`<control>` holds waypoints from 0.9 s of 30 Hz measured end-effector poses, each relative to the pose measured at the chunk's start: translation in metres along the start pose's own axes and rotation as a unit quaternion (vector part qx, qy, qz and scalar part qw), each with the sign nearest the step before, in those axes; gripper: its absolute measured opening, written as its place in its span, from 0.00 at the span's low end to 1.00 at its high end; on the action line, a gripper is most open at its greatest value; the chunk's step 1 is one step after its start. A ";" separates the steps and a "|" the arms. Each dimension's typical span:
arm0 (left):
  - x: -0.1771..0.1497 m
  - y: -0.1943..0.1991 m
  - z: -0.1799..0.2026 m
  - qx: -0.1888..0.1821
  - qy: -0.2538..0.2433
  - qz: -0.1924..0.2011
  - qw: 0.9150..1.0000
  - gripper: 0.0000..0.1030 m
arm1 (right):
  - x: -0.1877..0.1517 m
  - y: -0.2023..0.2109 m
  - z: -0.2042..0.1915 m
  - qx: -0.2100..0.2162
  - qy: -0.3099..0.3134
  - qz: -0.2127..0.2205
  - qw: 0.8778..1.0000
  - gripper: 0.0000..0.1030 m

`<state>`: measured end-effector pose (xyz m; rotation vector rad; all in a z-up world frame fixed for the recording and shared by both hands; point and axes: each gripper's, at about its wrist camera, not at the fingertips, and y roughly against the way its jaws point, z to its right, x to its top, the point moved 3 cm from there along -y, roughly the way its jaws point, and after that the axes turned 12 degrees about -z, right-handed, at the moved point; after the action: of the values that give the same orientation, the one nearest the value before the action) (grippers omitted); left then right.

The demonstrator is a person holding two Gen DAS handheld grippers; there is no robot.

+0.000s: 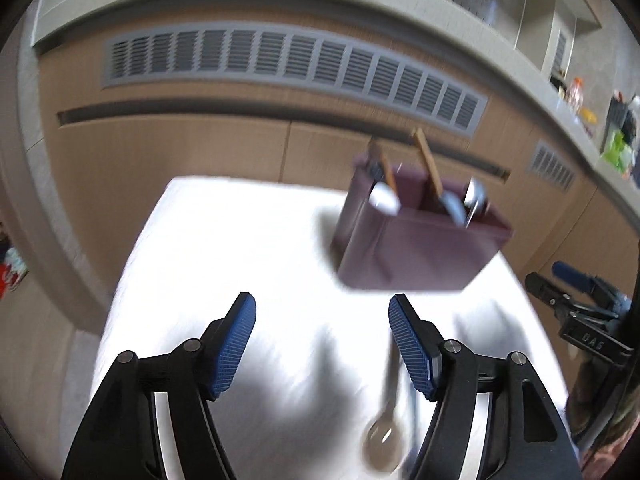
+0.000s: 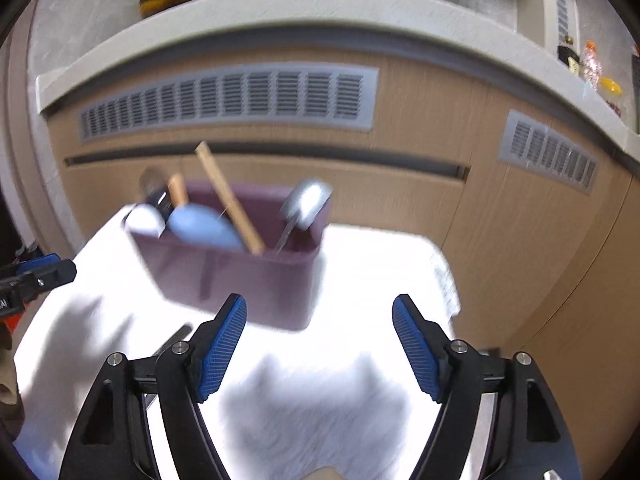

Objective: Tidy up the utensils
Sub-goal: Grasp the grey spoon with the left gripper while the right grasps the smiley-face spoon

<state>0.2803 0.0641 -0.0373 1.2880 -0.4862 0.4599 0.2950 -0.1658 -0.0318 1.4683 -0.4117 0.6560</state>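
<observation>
A purple utensil holder [image 1: 416,248] stands on the white table [image 1: 224,248], holding several utensils with wooden and metal handles. It also shows in the right wrist view [image 2: 240,276], with a blue spoon [image 2: 204,228] and a metal spoon [image 2: 306,202] in it. A metal spoon [image 1: 386,436] lies on the table just inside my left gripper's right finger. My left gripper [image 1: 322,312] is open and empty above the table. My right gripper [image 2: 319,314] is open and empty, in front of the holder. A metal handle [image 2: 176,338] lies by its left finger.
Wooden cabinets with grey vents [image 1: 288,60] stand behind the table under a white counter [image 2: 256,4]. The right gripper shows at the right edge of the left wrist view [image 1: 580,300]; the left gripper shows at the left edge of the right wrist view [image 2: 32,276].
</observation>
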 end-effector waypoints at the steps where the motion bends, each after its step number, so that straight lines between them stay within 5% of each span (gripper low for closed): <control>1: -0.005 0.001 -0.003 0.004 0.000 -0.004 1.000 0.68 | -0.005 -0.002 -0.007 0.002 0.006 -0.006 1.000 0.74; 14: -0.048 0.020 -0.040 0.026 0.036 -0.019 0.999 0.75 | -0.092 -0.010 -0.120 0.119 0.097 -0.121 0.981 0.73; 18: -0.049 0.022 -0.037 0.020 0.037 -0.019 0.999 0.75 | -0.102 -0.013 -0.138 0.137 0.111 -0.137 0.975 0.39; 22: -0.052 0.023 -0.026 0.013 0.025 -0.024 0.999 0.76 | -0.105 -0.009 -0.142 0.112 0.127 -0.120 0.978 0.27; 27: -0.056 0.013 -0.006 -0.012 -0.001 -0.043 0.999 0.76 | -0.111 -0.005 -0.109 0.069 0.122 -0.118 0.983 0.27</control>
<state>0.2272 0.0695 -0.0606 1.2816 -0.4361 0.3800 0.1987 -0.0755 -0.1145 1.5176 -0.0013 0.6728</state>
